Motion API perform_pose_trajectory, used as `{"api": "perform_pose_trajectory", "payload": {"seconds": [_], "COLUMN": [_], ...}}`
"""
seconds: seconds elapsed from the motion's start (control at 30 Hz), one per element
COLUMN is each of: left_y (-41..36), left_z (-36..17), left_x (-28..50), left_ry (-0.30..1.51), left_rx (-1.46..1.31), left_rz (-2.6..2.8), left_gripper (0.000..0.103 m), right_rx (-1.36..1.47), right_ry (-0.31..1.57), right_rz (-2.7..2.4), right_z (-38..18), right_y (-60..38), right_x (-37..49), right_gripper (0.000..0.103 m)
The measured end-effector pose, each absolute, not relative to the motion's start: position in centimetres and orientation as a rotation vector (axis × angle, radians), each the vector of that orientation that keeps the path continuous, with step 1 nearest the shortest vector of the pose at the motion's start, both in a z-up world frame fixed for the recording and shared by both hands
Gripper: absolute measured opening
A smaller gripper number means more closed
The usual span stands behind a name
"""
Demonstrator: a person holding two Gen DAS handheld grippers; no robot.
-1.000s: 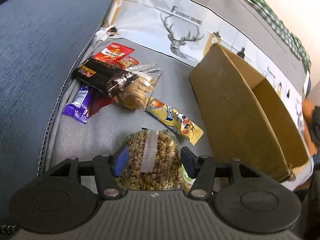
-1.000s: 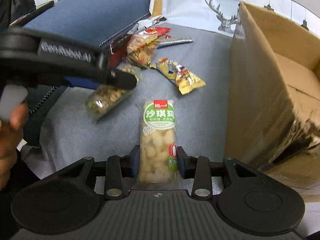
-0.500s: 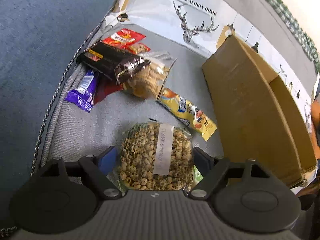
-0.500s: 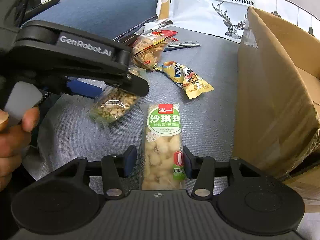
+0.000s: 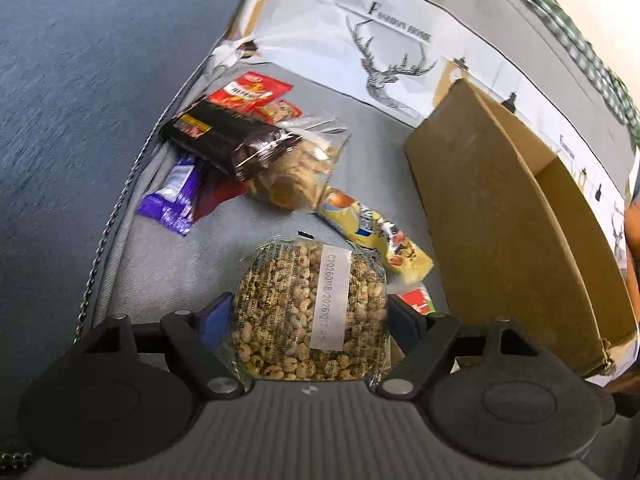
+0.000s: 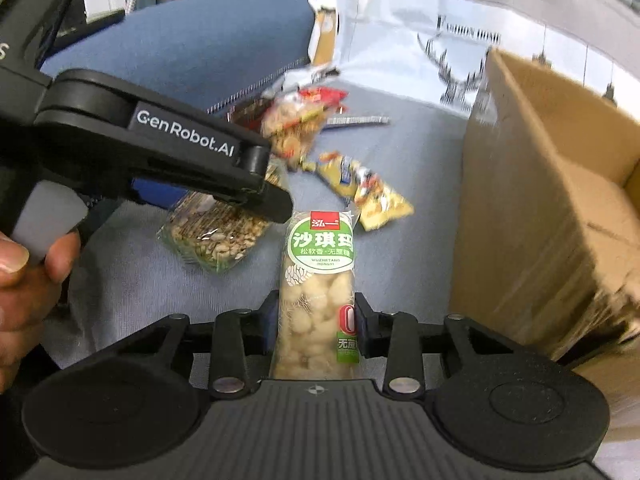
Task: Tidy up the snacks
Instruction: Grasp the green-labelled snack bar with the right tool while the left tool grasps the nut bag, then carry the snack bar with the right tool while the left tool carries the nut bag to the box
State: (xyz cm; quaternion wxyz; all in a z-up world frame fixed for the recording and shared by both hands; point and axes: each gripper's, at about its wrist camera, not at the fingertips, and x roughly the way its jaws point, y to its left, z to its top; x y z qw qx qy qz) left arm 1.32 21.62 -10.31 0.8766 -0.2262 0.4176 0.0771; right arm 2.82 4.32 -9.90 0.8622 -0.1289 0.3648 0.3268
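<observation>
My right gripper [image 6: 316, 326] has just been closing. Its two pads now press on both sides of the long pack of puffed rice cake with the green label [image 6: 318, 280], so I have hold of it. The pack points away from me, over the grey cloth [image 6: 420, 208].

My left gripper [image 5: 310, 318] sits around the round bag of puffed grains [image 5: 310, 308]. Its jaws are wide. The blue pad on the left is just beside the bag and the dark pad on the right is at its edge, but I cannot tell if they squeeze it. In the right wrist view I see this same gripper from the side, with the person's hand [image 6: 24, 280] on its handle, and the bag hangs under its tip, so it seems to be held.

A bit farther out lies a yellow snack pack [image 5: 376, 236], touching nothing I hold. Past that is a heap by the edge of the cloth: a clear bag of crackers [image 5: 300, 176], a black pack [image 5: 228, 140] lying on top of it, a purple bar [image 5: 176, 196] and a red pack [image 5: 250, 90].

On my right stands the open cardboard box [image 5: 492, 220], near the snacks. Behind it all is a white sheet with a deer drawing [image 5: 384, 68].
</observation>
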Motion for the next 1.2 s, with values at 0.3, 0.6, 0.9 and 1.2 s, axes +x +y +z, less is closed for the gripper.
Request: {"api": "perform_pose_trajectory", "payload": {"seconds": [0.3, 0.6, 0.9, 1.2], "left_y": [21.6, 21.4, 21.0, 21.1], "left_z": [-11.2, -11.3, -11.3, -10.3], "left_x": [1.8, 1.9, 1.9, 1.2], "left_ry": [0.932, 0.937, 0.941, 0.879], "left_rx": [-0.467, -0.453, -0.428, -0.459], "left_rz": [0.175, 0.177, 0.160, 0.133], "left_gripper": [0.084, 0.084, 0.084, 0.084], "right_rx": [-0.245, -0.247, -0.267, -0.261], "right_ry": [0.845, 0.846, 0.826, 0.757], "right_rz": [0.662, 0.660, 0.660, 0.638], "right_z": [-10.8, -10.9, -11.0, -9.5], "right_y": [4.3, 4.3, 4.6, 4.3], "right_x": [3.7, 3.8, 3.4, 3.0], "right_gripper": [0.039, 0.040, 0.038, 0.038]}}
